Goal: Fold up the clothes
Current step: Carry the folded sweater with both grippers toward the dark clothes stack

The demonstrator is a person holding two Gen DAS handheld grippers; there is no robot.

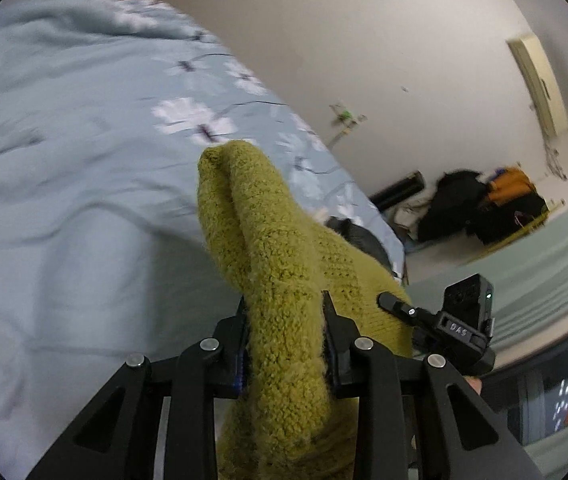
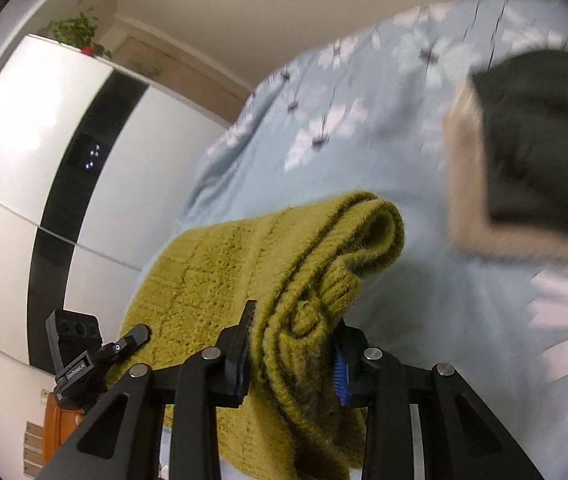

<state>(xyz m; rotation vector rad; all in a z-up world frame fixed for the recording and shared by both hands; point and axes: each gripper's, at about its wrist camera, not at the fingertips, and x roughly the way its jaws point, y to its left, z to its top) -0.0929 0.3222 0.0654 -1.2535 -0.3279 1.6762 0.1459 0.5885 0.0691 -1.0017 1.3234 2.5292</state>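
An olive-green knitted sweater (image 1: 280, 280) is held up over a bed with a light blue flowered cover (image 1: 64, 160). My left gripper (image 1: 286, 308) is shut on a bunched fold of the sweater, which pokes out past the fingertips. My right gripper (image 2: 294, 320) is shut on another bunched part of the same sweater (image 2: 244, 264), with a ribbed cuff sticking out between the jaws. The knit stretches flat to the left in the right wrist view. The other gripper shows at each view's edge: the right one (image 1: 460, 324) and the left one (image 2: 84, 344).
The bed cover (image 2: 364, 160) fills the right wrist view behind the sweater. A dark garment with a beige trim (image 2: 540, 152) lies on the bed at right. A white wardrobe (image 2: 24, 128) stands at left. Dark and orange bags (image 1: 484, 204) lie on the floor by the wall.
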